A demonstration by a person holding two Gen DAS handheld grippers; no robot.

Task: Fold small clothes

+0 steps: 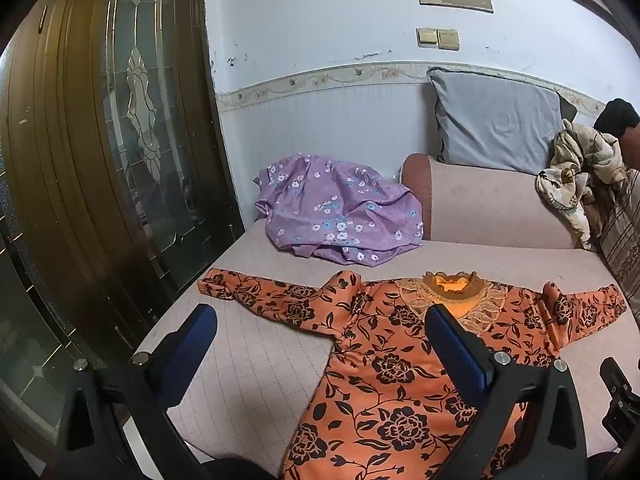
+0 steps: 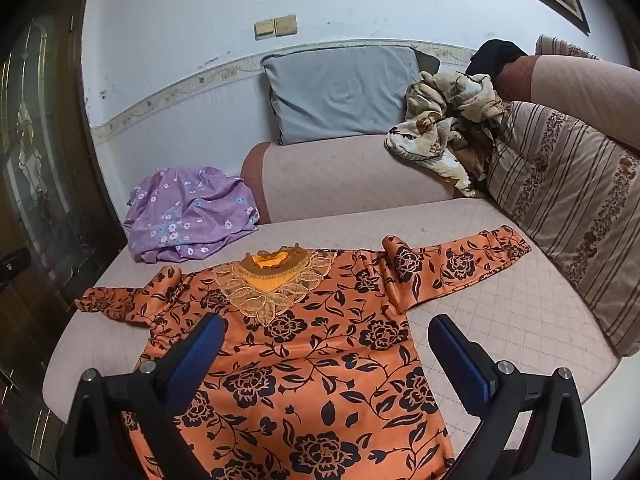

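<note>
A pale pink quilted sofa seat (image 1: 260, 360) (image 2: 500, 312) fills the lower part of both wrist views, backed by a white wall with a floral border (image 1: 320, 20) (image 2: 180, 40) and a dark wooden door with leaded glass (image 1: 132, 120) at the left. A beige striped floral cushion (image 2: 568, 216) leans at the right end. A grey square pillow (image 1: 496, 128) (image 2: 340, 92) stands against the wall on the sofa arm. An orange long-sleeved blouse with black rose print and a lace collar (image 1: 392, 360) (image 2: 304, 360) lies flat, front up, in the middle of the seat, both sleeves stretched out sideways. Behind it, well apart, a crumpled lilac cloth with small flowers (image 1: 340, 212) (image 2: 188, 212) sits by the sofa arm. A cream floral rag (image 1: 576, 176) (image 2: 444, 124) is bunched beside the pillow. The left claw (image 1: 320, 344) hangs above the blouse's left shoulder, jaws spread wide and empty. The right claw (image 2: 324, 348) hangs above the blouse's chest, likewise spread and empty.
</note>
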